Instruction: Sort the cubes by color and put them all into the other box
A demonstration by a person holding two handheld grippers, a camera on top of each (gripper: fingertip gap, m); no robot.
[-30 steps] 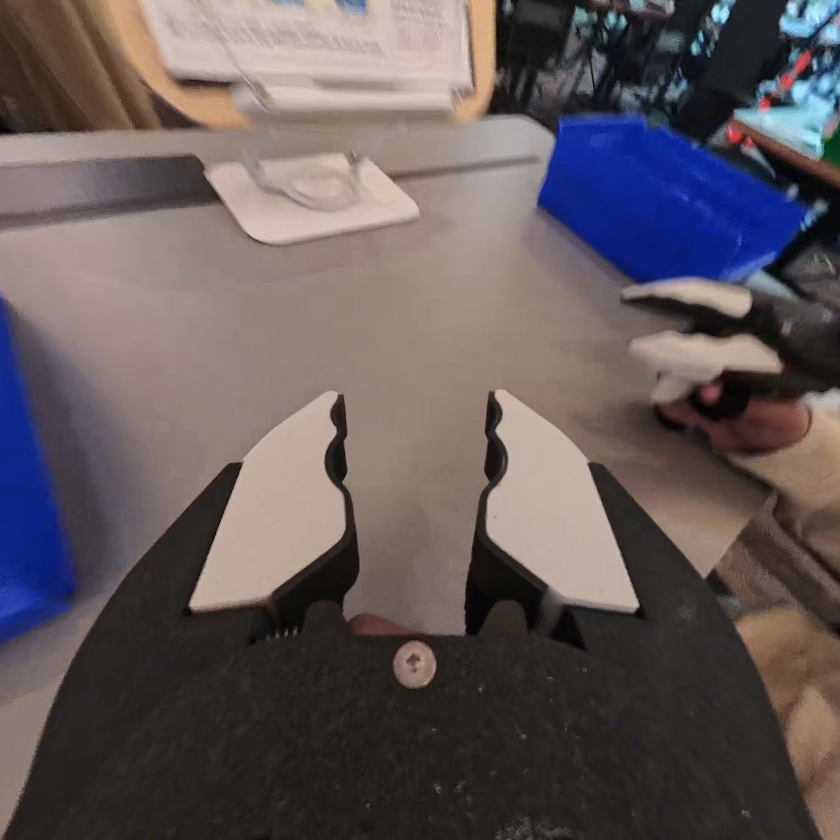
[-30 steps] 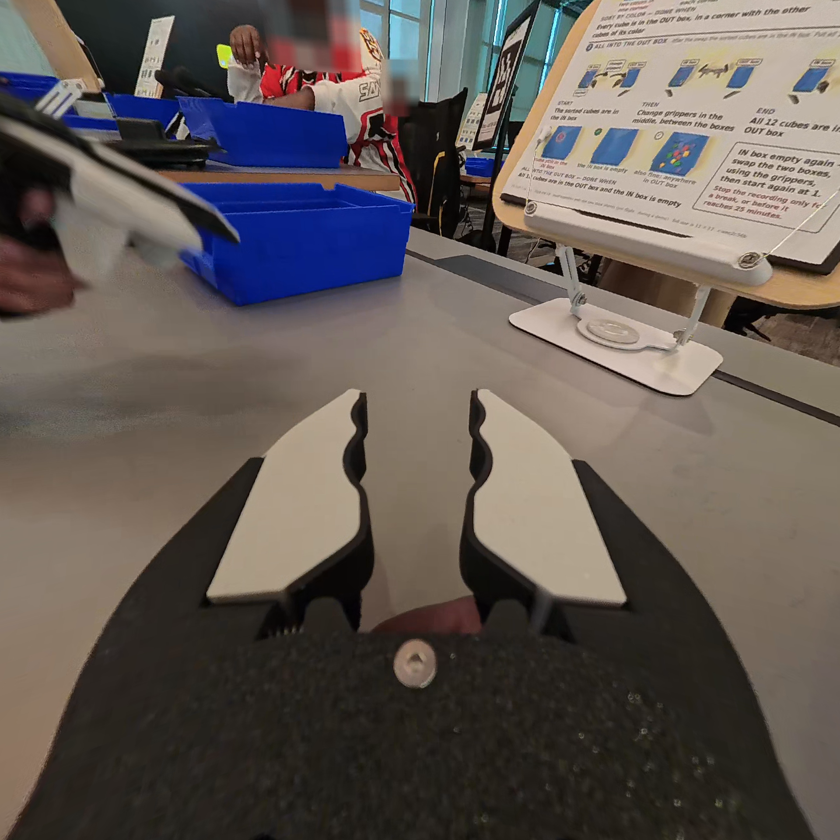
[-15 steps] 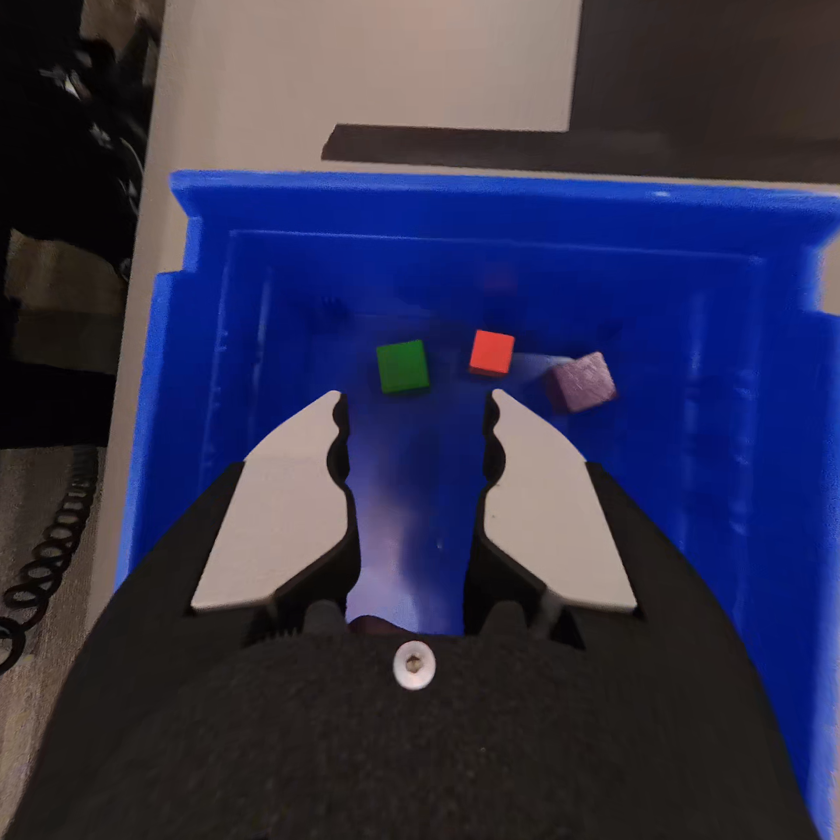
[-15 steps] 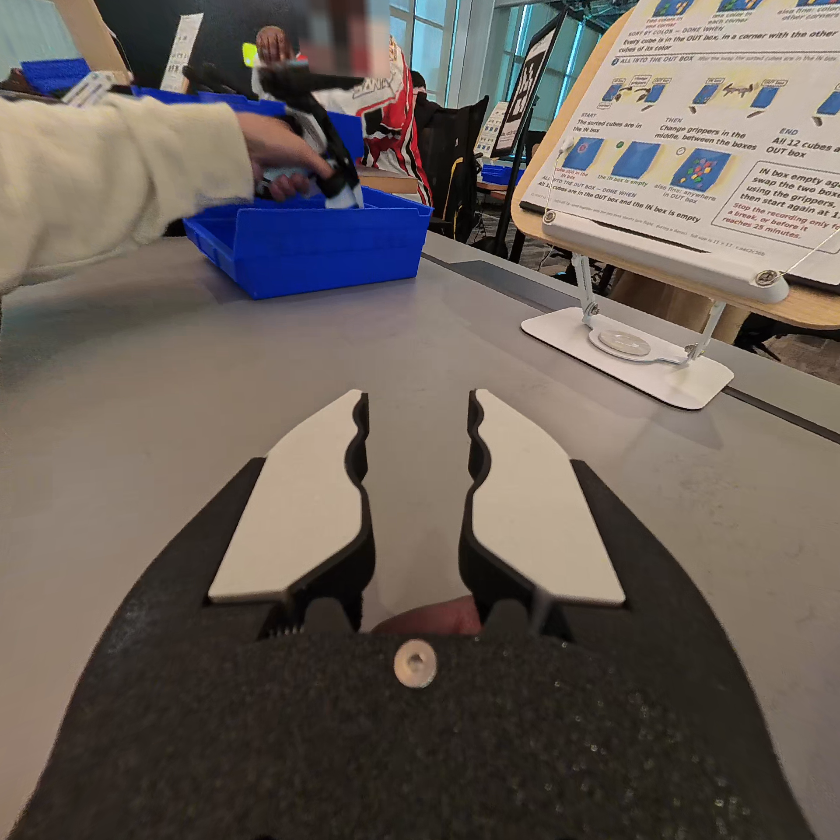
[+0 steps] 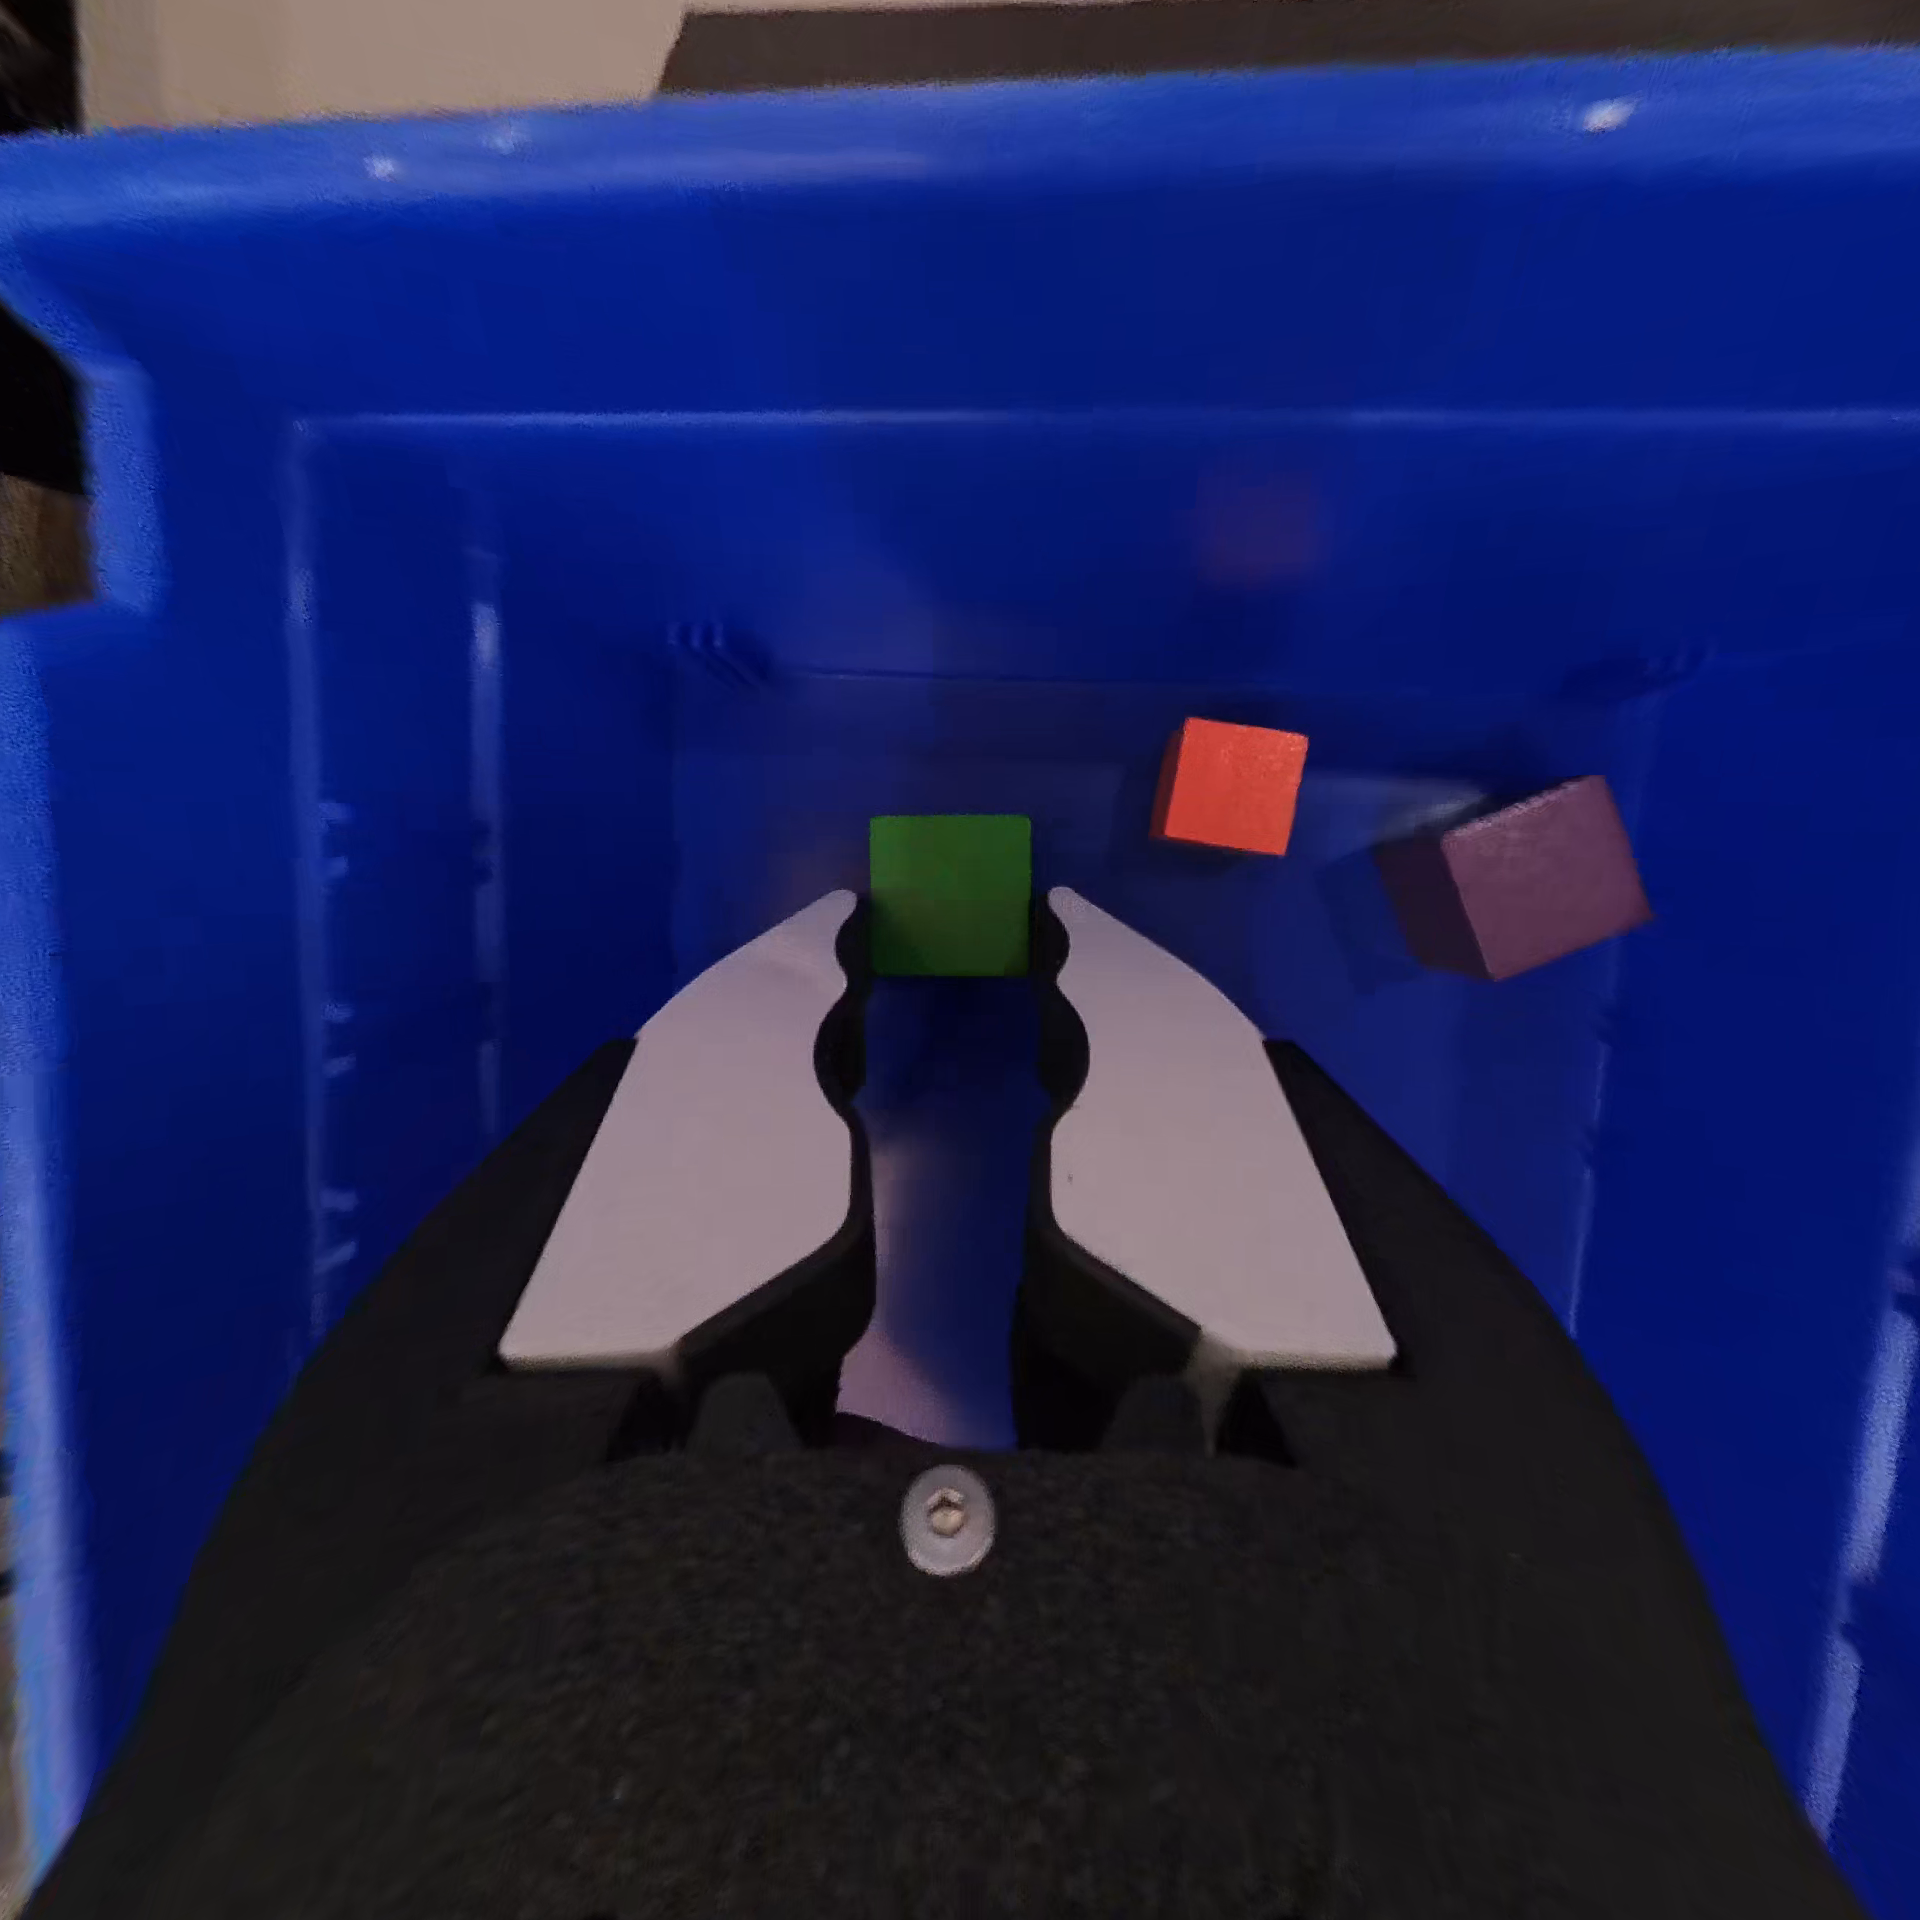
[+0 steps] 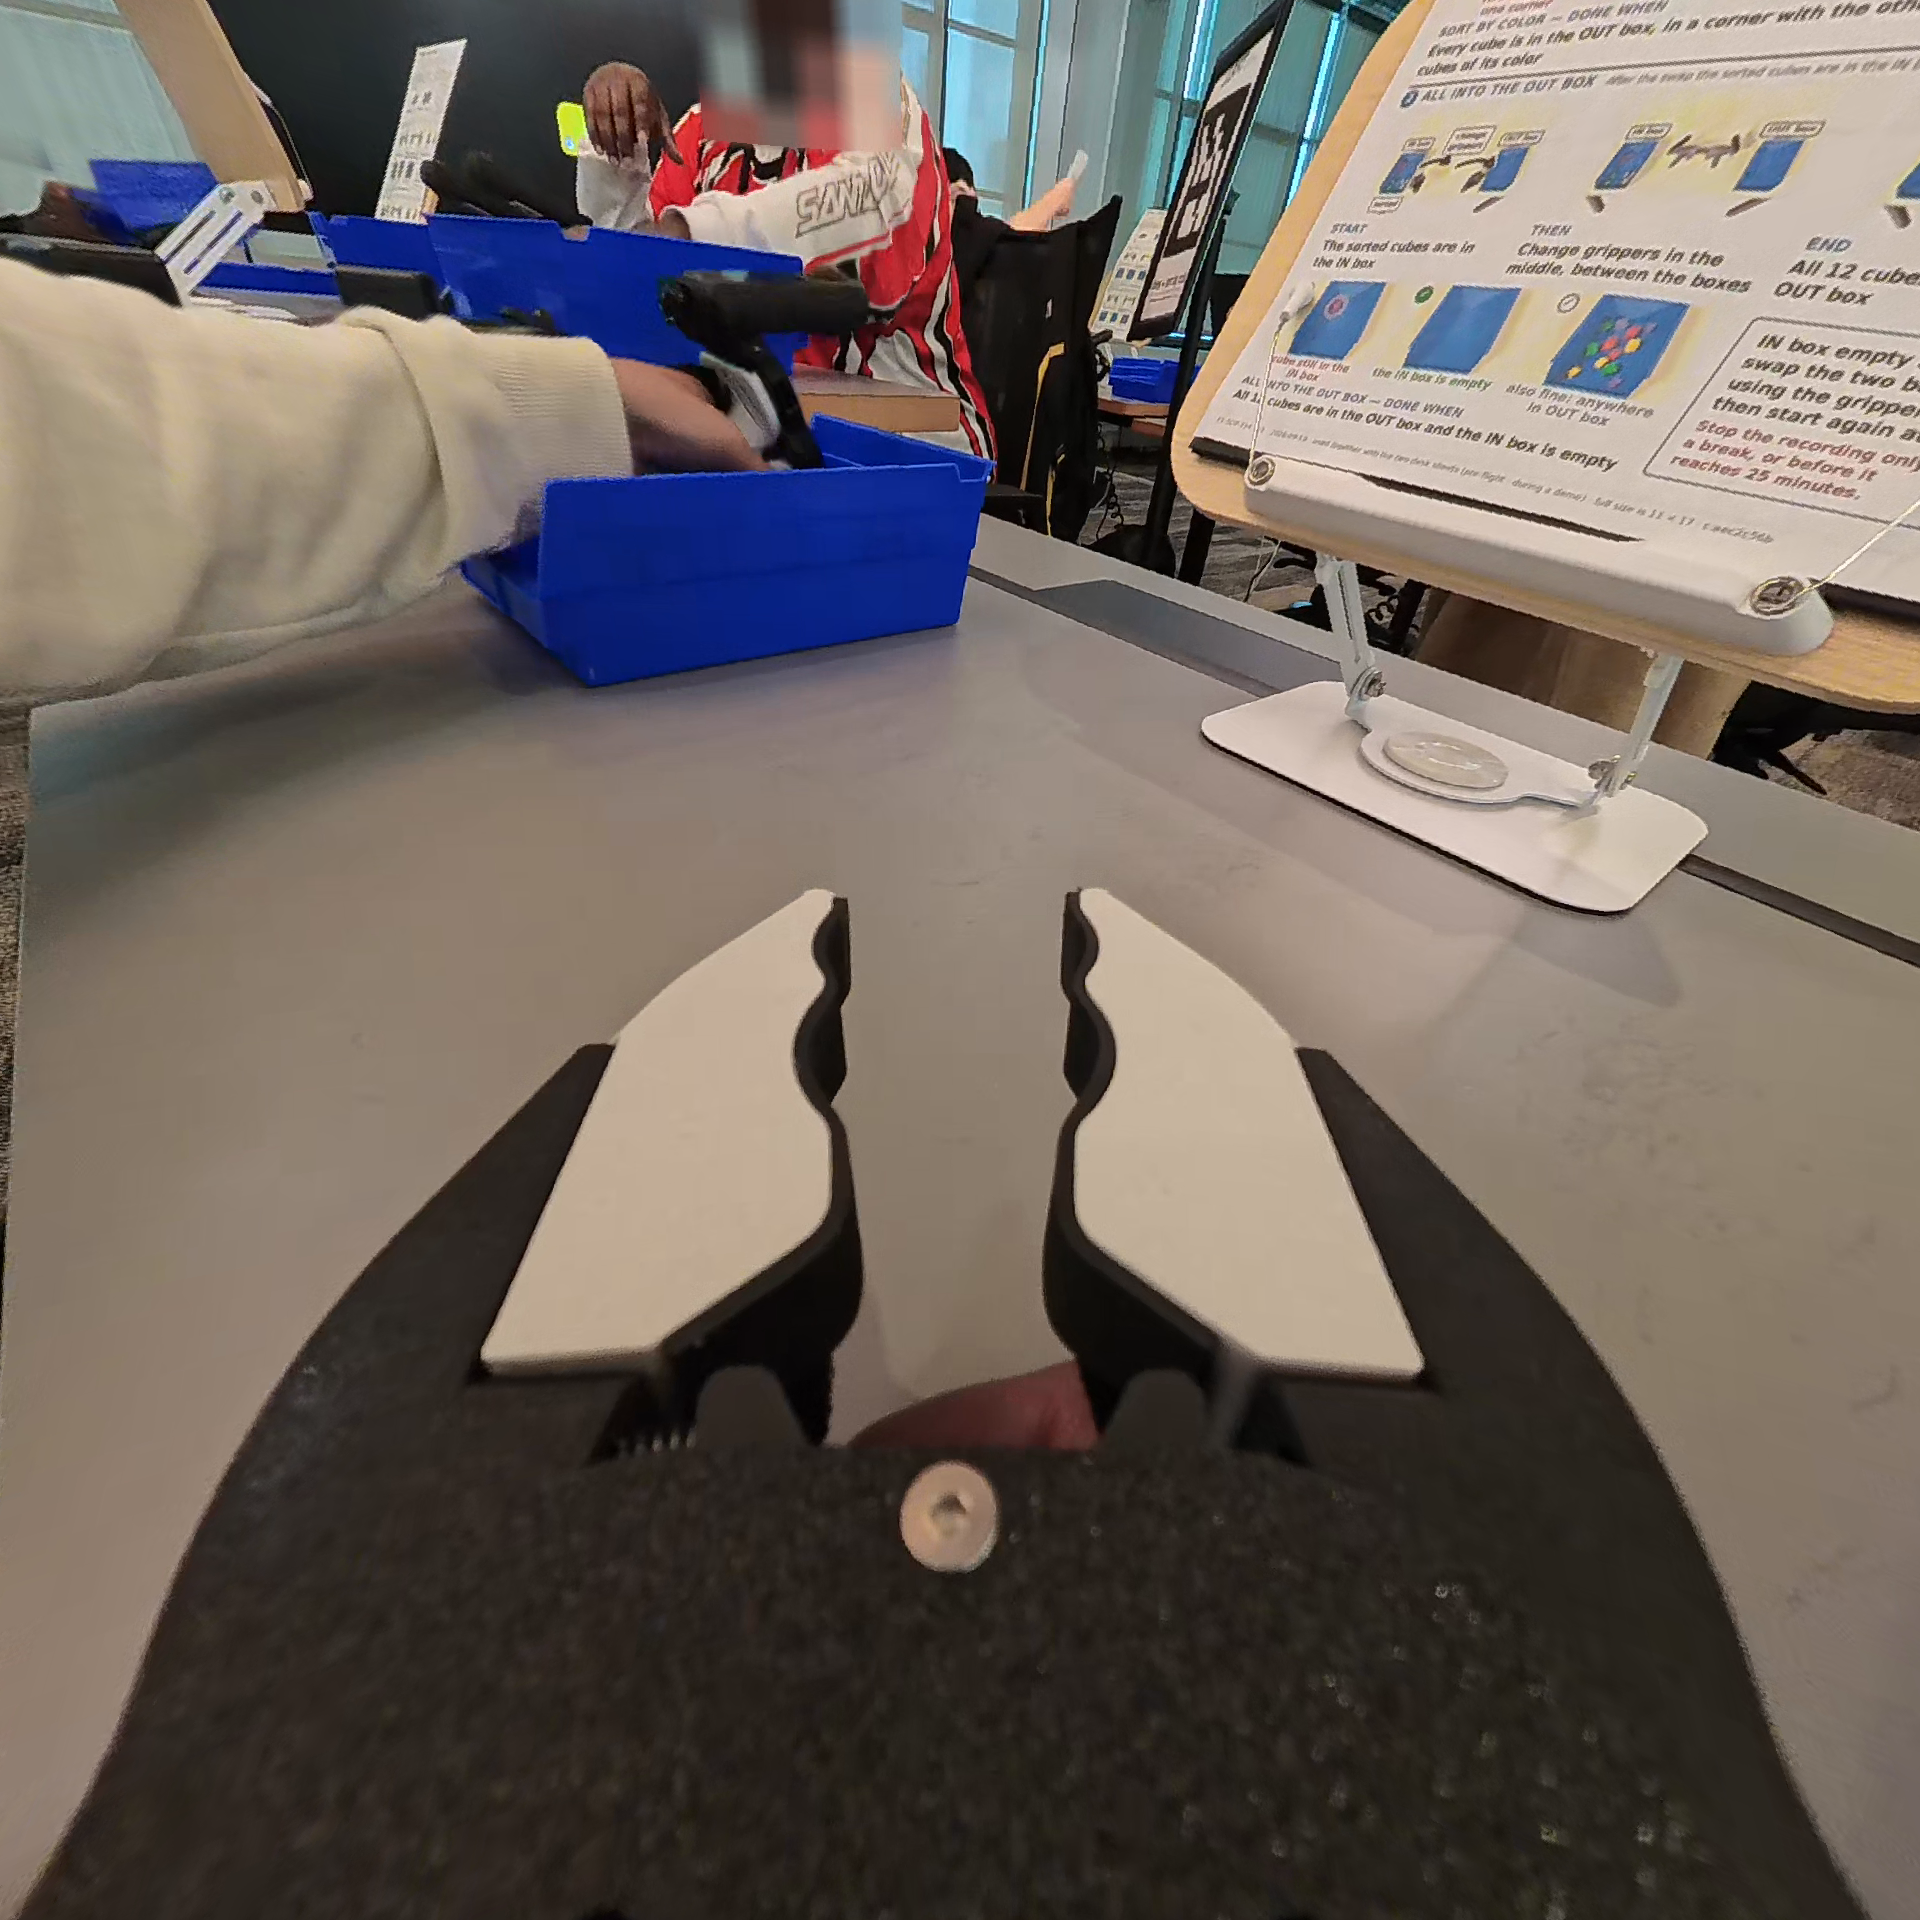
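The green cube (image 5: 950,896) sits at frame centre on the blue box (image 5: 312,312) floor, pinched between the left gripper (image 5: 950,914) fingertips; red cube (image 5: 1229,785) and purple cube (image 5: 1515,875) lie to its right; the right gripper (image 6: 954,914) gapes empty above the grey table (image 6: 416,883), low centre.

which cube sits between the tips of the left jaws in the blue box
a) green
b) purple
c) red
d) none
a, the green cube sits between the tips of the left gripper, while the red cube and purple cube lie off to the right in the blue box.
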